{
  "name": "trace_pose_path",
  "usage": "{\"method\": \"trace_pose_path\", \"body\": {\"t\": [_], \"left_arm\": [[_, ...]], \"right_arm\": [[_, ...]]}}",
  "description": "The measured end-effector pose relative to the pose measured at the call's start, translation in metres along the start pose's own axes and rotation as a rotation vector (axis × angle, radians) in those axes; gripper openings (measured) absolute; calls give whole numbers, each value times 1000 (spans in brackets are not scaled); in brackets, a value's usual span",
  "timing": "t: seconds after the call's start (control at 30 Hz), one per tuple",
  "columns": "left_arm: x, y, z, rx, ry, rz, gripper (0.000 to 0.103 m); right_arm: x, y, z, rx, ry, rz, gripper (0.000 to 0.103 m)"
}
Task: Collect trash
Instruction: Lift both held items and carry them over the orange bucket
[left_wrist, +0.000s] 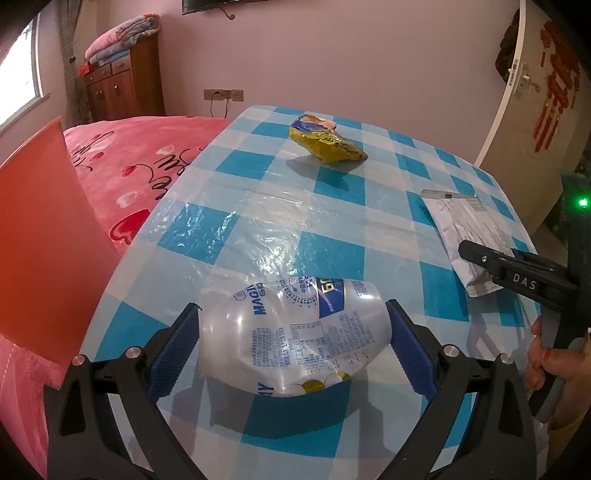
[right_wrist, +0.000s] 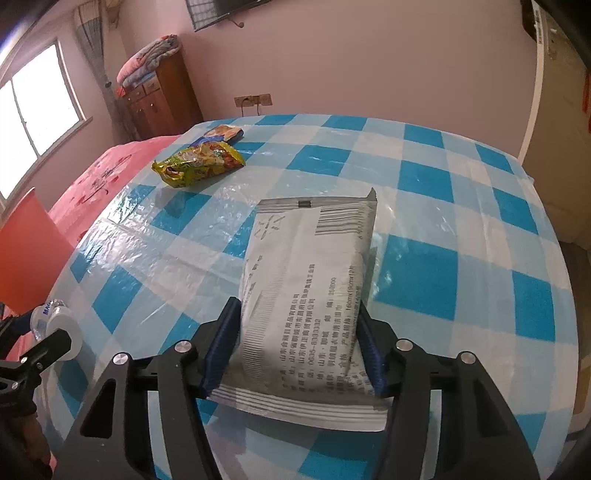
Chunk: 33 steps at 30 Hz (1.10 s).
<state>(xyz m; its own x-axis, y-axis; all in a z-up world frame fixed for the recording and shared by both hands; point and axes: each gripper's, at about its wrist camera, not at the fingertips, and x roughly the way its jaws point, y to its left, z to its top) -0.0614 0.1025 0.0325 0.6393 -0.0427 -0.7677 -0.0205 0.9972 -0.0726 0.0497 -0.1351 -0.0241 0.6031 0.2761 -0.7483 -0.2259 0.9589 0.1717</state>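
A crushed clear plastic bottle (left_wrist: 291, 332) with blue print is clamped between the blue pads of the left hand-held gripper (left_wrist: 293, 345) at the lower centre of the left wrist frame, above the near edge of the blue-and-white checked worktop (left_wrist: 258, 206). A grey-white printed packet (right_wrist: 306, 306) is pinched between the pads of the right hand-held gripper (right_wrist: 297, 350) at the lower centre of the right wrist frame; its far end reaches out over the worktop. In the left wrist frame the same packet is seen at the right edge. A crumpled yellow snack wrapper (left_wrist: 327, 142) is seen on the worktop in the upper centre of the left wrist frame, well apart from both grippers. An orange bin (left_wrist: 48, 236) is seen at the left edge, beside a bed with a pink cover (left_wrist: 129, 166).
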Motion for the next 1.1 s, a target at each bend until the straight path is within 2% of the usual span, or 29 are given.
{"method": "trace_pose_path", "body": {"t": [0.6,0.83,1.1], "left_arm": [[-33,10,-7,13,-58,-19,97],[-51,18,-4,4,-96,-25,97],[-75,33,7,1,-160,5,97]], "right_arm": [[-46,8,-15,14,-62,-1,55],[-62,28,-9,-7,-80,40,54],[-76,55,2,-20,-86,117,55]]}}
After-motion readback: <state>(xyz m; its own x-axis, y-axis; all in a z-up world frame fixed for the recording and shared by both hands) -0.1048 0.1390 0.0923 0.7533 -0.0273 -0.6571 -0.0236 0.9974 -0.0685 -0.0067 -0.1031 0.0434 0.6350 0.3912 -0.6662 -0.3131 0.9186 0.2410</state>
